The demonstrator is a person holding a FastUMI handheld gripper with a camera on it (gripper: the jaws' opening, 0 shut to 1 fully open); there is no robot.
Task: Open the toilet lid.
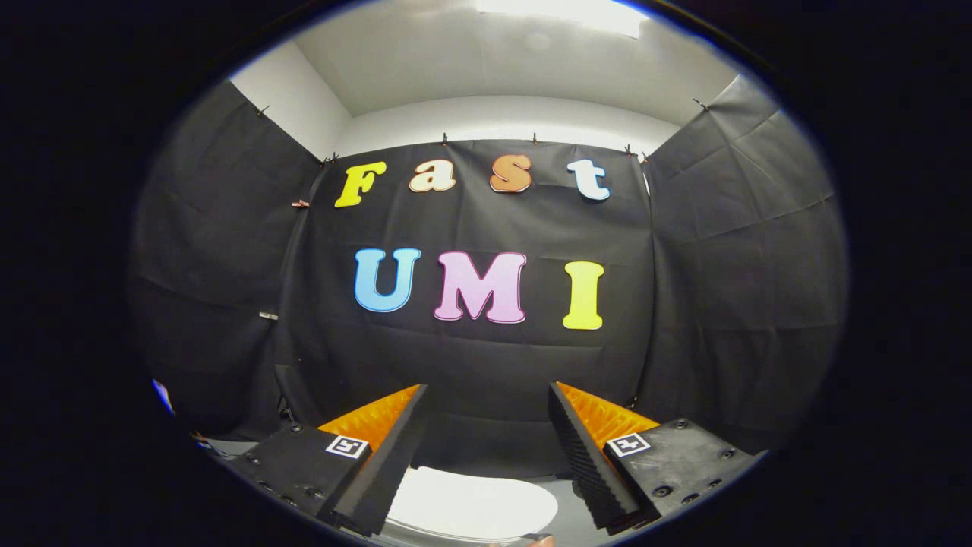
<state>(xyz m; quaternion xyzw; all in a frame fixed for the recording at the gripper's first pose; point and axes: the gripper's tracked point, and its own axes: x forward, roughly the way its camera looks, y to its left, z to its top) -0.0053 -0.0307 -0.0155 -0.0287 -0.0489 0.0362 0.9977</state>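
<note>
The hand-held gripper (486, 425) with its black ribbed fingers (581, 456) backed in orange stands wide open, a broad gap between the two jaws and nothing held or touched by either. Low down in that gap, between the fingers and a little below their tips, lies the smooth white oval toilet lid (471, 505), flat and closed, part of its near side tucked behind the left finger. Well beyond the jaws hangs the creased black cloth wall (729, 251) of the booth, with a pale ceiling (486, 68) above it.
</note>
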